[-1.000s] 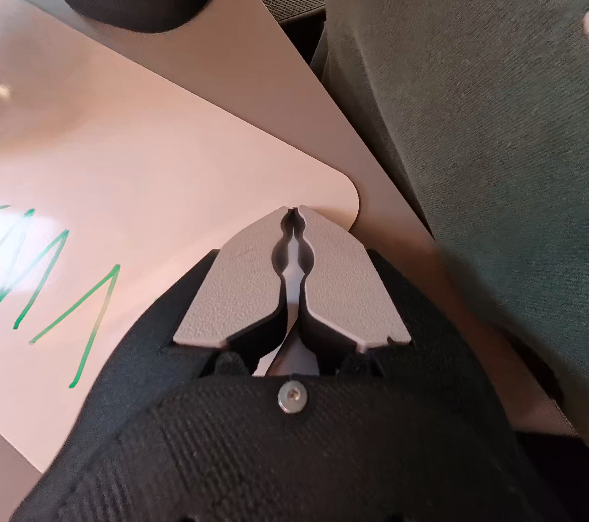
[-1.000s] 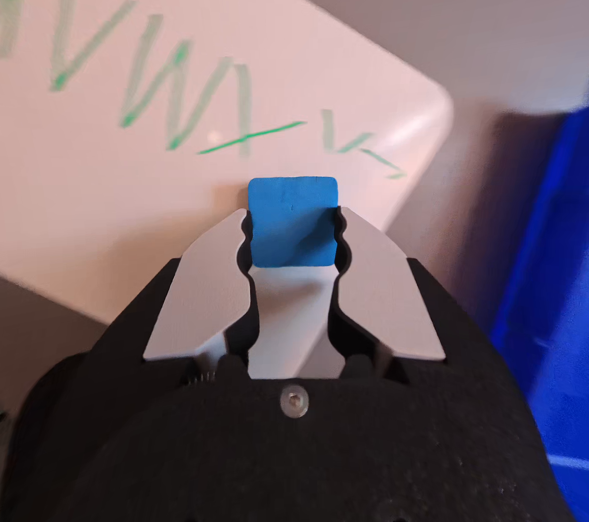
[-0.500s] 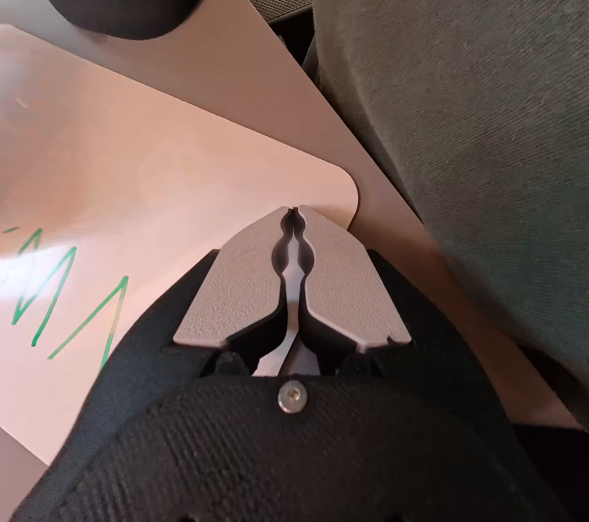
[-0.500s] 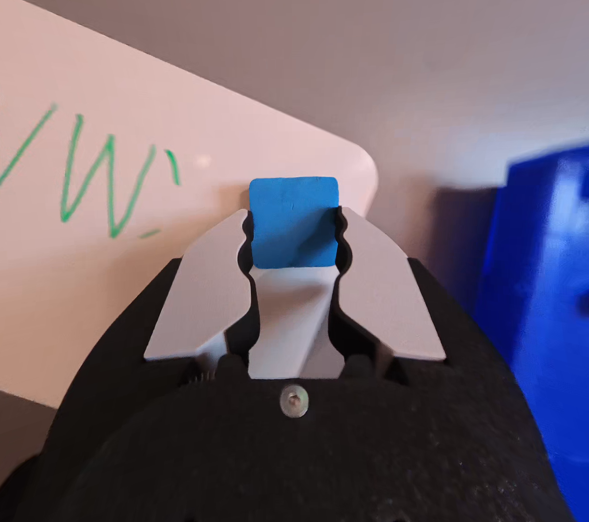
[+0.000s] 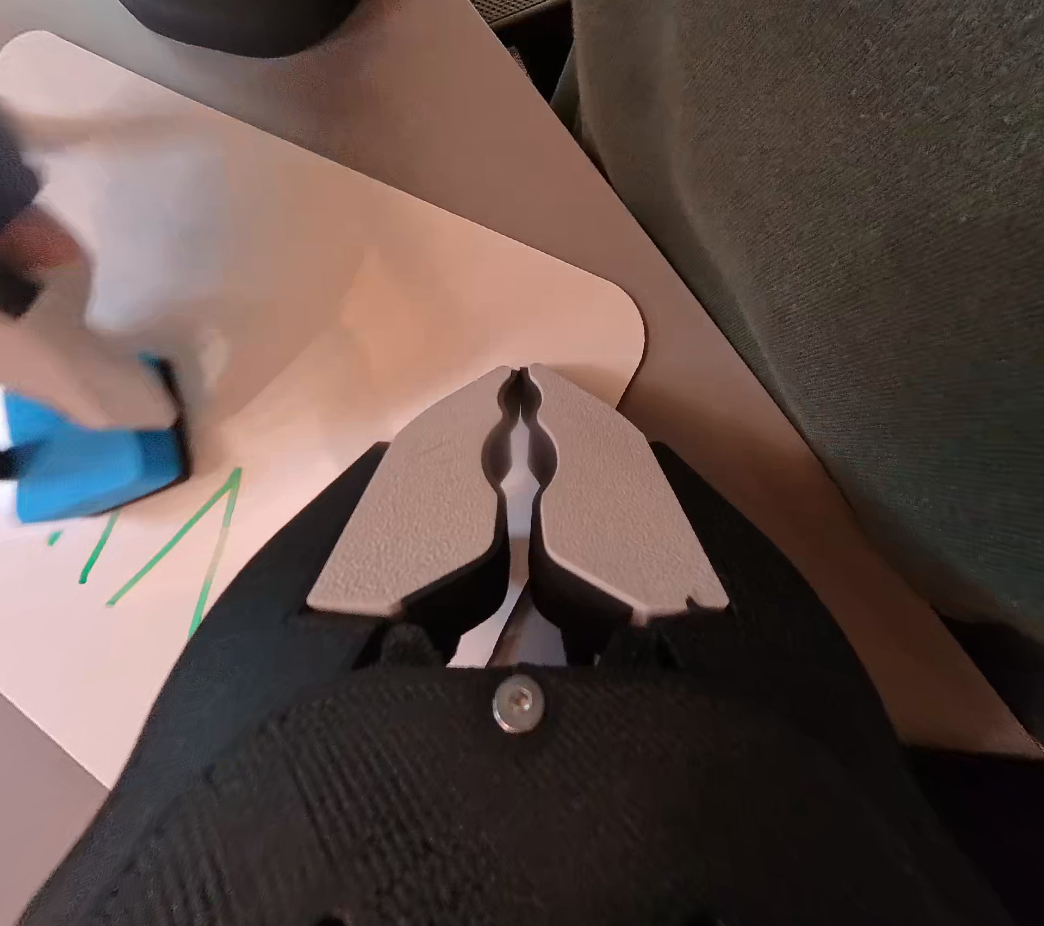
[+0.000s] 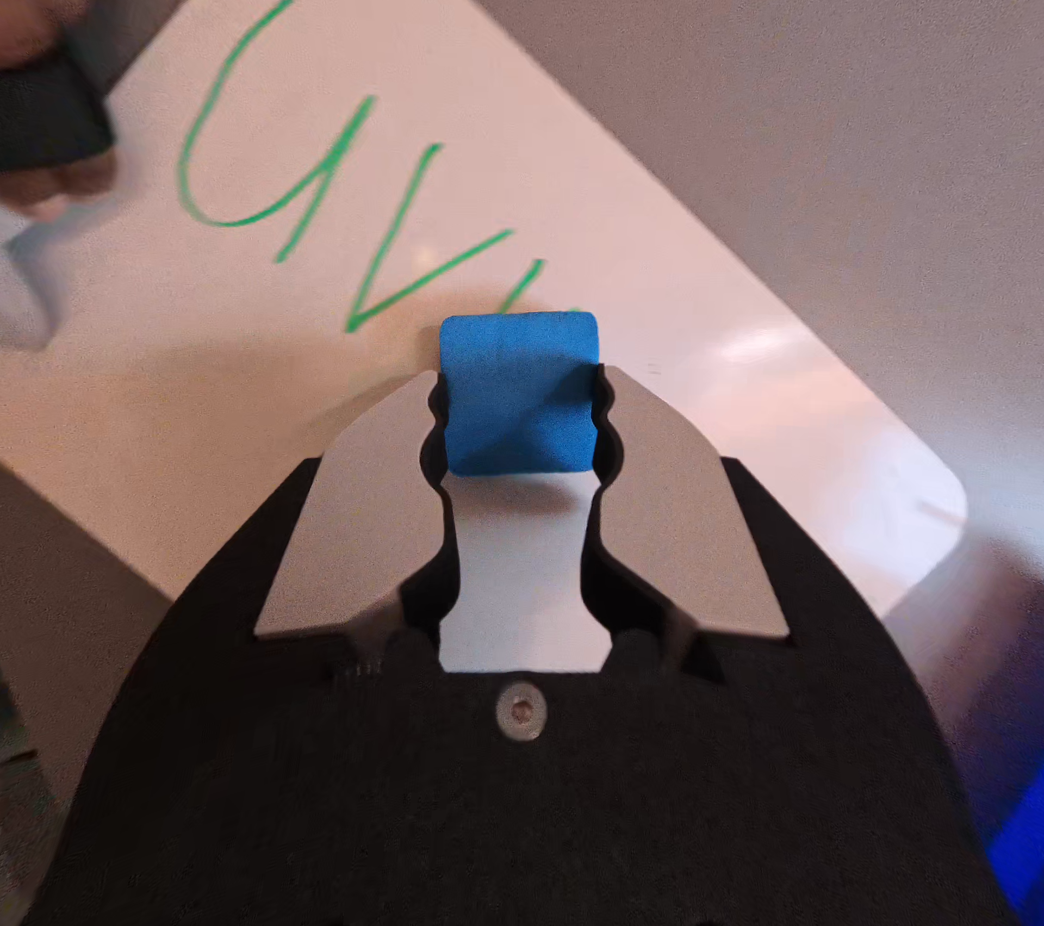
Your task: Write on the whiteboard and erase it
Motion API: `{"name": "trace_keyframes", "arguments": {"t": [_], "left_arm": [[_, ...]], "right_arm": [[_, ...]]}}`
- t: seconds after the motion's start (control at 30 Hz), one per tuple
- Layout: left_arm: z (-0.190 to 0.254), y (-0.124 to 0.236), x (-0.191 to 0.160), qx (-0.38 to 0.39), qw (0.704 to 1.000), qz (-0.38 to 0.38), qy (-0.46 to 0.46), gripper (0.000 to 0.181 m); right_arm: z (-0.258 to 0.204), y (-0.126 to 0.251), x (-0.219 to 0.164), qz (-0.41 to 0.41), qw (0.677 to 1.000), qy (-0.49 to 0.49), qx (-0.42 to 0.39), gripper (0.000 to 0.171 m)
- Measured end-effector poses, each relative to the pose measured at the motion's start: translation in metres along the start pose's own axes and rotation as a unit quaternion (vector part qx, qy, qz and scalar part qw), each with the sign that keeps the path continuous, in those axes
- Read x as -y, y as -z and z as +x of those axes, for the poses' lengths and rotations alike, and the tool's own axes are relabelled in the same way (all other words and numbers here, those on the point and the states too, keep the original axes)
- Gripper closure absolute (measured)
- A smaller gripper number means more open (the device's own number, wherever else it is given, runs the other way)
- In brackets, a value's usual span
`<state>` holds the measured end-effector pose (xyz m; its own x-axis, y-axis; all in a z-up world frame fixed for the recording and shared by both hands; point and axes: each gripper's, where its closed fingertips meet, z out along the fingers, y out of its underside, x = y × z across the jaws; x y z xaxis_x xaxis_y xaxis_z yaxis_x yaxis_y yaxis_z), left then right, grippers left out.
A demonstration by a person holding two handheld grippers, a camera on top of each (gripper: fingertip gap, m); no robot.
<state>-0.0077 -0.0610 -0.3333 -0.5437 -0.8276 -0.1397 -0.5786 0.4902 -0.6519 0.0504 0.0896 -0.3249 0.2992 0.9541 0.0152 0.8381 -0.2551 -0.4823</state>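
The left tongs rest closed and empty, tips meeting over the rounded corner of the thin white whiteboard, seemingly pinning it flat on the grey-brown bench, though actual contact is hard to confirm from this angle. The board looks stiff, light and slick, so it probably slides unless held at its edge. At nine o'clock in that view the small blue foam eraser block appears blurred. In the right view the right tongs clamp that eraser by its two side faces; it looks soft and springy, dented slightly at the grip, so a mid-block hold suits it. It sits on the board at the tail of the green marker scribble, which runs toward eleven o'clock. The right tongs point down steeply, wiping face against the board.
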Motion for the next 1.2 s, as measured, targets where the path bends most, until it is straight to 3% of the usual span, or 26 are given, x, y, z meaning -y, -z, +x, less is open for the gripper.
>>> {"name": "trace_keyframes", "arguments": {"t": [0.07, 0.17, 0.23, 0.33, 0.43, 0.57, 0.63, 0.73, 0.8, 0.87, 0.93, 1.0, 1.1, 1.2], "left_arm": [[0.000, 0.000, 0.000, 0.001, 1.000, 0.001, 0.000, 0.181], [0.000, 0.001, -0.001, -0.003, 1.000, 0.003, 0.000, 0.181], [0.000, 0.001, -0.001, -0.004, 1.000, 0.004, 0.003, 0.181], [0.000, 0.001, -0.001, 0.001, 1.000, 0.004, 0.005, 0.181], [0.000, 0.002, -0.002, 0.009, 1.000, 0.000, 0.005, 0.180], [0.001, 0.003, -0.004, 0.009, 1.000, 0.001, 0.007, 0.181], [0.001, 0.003, -0.004, 0.009, 1.000, -0.001, 0.007, 0.181], [0.003, 0.003, -0.003, 0.009, 1.000, 0.003, 0.010, 0.181], [0.004, 0.005, -0.004, 0.018, 1.000, 0.000, 0.008, 0.181], [0.006, 0.006, -0.006, 0.023, 1.000, 0.003, 0.010, 0.180], [0.006, 0.007, -0.006, 0.022, 1.000, 0.007, 0.012, 0.180], [0.007, 0.007, -0.006, 0.020, 1.000, 0.007, 0.012, 0.180], [0.008, 0.008, -0.007, 0.026, 0.999, 0.012, 0.018, 0.180], [0.010, 0.015, -0.013, 0.046, 0.998, 0.013, 0.032, 0.181]], "right_arm": [[-0.018, 0.007, -0.013, -0.015, 0.999, 0.028, 0.012, 0.121], [0.054, 0.024, -0.046, -0.025, 0.995, -0.081, -0.052, 0.122], [0.075, 0.019, -0.038, -0.023, 0.991, -0.107, -0.073, 0.122], [0.007, -0.007, 0.012, 0.013, 1.000, -0.013, -0.015, 0.121], [-0.041, -0.001, 0.003, -0.015, 0.998, 0.051, 0.027, 0.121], [0.042, 0.013, -0.027, -0.038, 0.997, -0.061, -0.042, 0.121], [0.053, 0.002, -0.006, -0.026, 0.996, -0.069, -0.056, 0.121], [-0.022, -0.021, 0.037, 0.007, 0.999, 0.033, 0.010, 0.121], [-0.058, -0.014, 0.026, -0.015, 0.995, 0.089, 0.042, 0.121], [-0.045, -0.004, 0.007, -0.031, 0.997, 0.057, 0.046, 0.121], [0.006, -0.001, 0.000, -0.048, 0.999, 0.009, -0.012, 0.121], [0.023, -0.011, 0.019, -0.036, 0.999, -0.011, -0.028, 0.121], [-0.045, -0.030, 0.054, 0.007, 0.996, 0.078, 0.032, 0.121], [-0.072, -0.016, 0.030, -0.025, 0.990, 0.119, 0.073, 0.121]]}}
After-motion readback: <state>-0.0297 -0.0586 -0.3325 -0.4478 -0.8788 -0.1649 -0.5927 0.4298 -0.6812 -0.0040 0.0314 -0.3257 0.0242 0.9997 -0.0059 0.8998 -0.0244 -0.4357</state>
